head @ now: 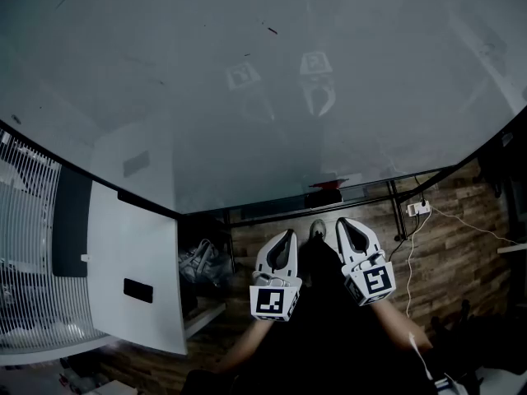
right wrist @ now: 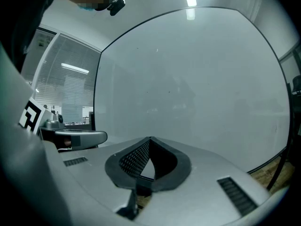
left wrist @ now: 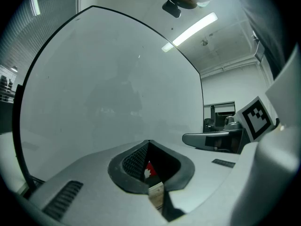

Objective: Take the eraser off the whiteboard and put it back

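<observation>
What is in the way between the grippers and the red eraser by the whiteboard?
Nothing I can see. The red-topped dark block eraser sits at the bottom edge of the big white whiteboard. The grey left gripper and right gripper, both shut, are near it with only open air between.

No readable words, numbers or brands (only wordless square patterns on the marker cubes (head: pixel 272 301))

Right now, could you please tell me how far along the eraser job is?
In hand: nothing; left gripper and right gripper are shut, empty, short of the whiteboard. The eraser sits at the board's bottom edge: either untouched or already returned; can't tell.
</observation>
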Motion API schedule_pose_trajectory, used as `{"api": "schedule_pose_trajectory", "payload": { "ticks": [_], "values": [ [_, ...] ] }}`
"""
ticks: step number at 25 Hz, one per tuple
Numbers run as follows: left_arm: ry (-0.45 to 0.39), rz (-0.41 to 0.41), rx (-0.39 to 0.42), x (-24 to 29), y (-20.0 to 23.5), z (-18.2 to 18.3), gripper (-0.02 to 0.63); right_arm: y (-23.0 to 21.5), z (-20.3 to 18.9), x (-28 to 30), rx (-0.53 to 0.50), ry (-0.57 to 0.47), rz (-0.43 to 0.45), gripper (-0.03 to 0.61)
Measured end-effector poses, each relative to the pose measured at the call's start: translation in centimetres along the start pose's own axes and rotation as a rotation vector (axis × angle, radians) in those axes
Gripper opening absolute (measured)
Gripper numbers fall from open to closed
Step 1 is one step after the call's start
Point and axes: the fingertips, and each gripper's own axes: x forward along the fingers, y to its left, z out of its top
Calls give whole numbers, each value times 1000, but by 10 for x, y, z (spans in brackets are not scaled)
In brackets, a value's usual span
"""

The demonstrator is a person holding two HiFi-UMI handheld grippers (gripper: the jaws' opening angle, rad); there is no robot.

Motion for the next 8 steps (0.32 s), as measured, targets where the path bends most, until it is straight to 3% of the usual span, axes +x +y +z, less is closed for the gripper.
{"api": "schedule_pose_trajectory", "payload": {
  "ticks": [8],
  "values": [
    [6, -8, 13, -2, 3, 2, 2, 7, 5, 5, -17, -35, 12, 12]
  ]
}}
